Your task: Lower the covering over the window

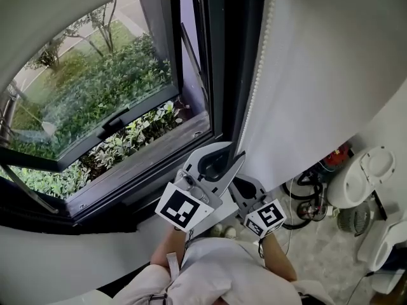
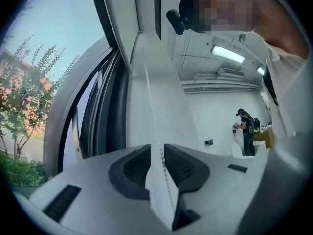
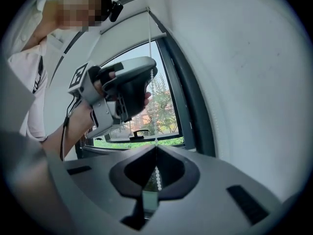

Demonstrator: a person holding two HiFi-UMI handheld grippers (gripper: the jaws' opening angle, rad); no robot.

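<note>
This looks like a bare workroom, perhaps an office or lab: white walls, a strip light (image 2: 227,54) on a raw ceiling, a big window (image 1: 108,100) onto shrubs, cables (image 1: 305,199) on the floor, and another person (image 2: 247,131) working at the far wall.

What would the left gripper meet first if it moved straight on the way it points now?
The bead chain runs between the left gripper's open jaws; just behind it the white blind looks nearest, though depth is unclear.
</note>
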